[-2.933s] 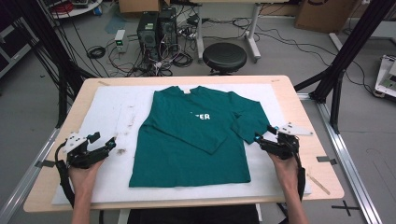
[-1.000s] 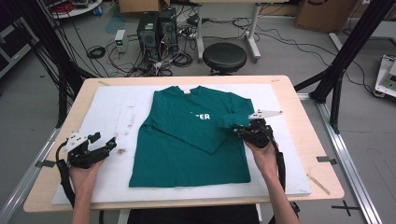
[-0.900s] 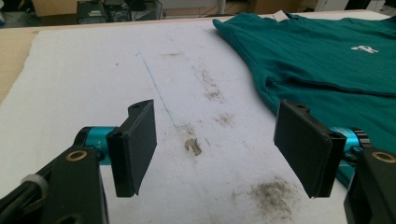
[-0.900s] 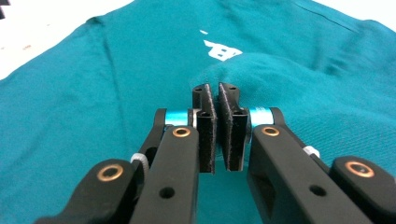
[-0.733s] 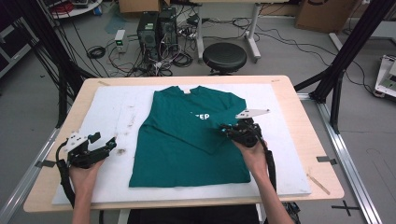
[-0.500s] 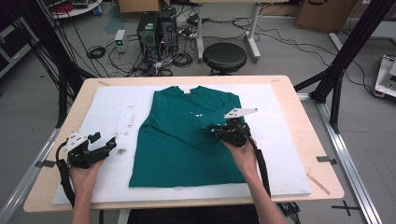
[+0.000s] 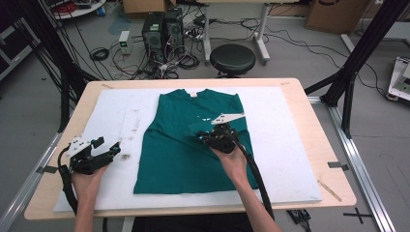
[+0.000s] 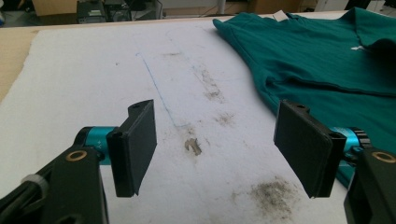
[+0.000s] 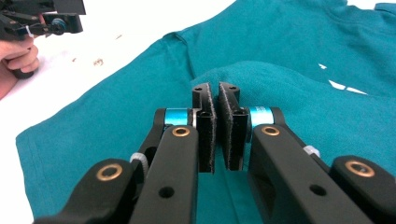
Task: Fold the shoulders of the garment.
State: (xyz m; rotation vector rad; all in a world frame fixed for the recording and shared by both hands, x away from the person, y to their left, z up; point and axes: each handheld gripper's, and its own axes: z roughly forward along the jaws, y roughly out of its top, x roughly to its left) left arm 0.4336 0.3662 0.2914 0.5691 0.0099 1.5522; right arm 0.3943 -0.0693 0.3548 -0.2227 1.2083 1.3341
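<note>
1. Right gripper is sitting clenched on a fold of the green T-shirt, over the shirt's middle.
2. Left gripper is resting released, jaws wide apart, on the white mat just left of the shirt.
3. White chest print is showing partly covered by the fold; no lettering is reading clearly.
4. Shirt is lying centred on the mat, with bare mat showing on both sides.
</note>
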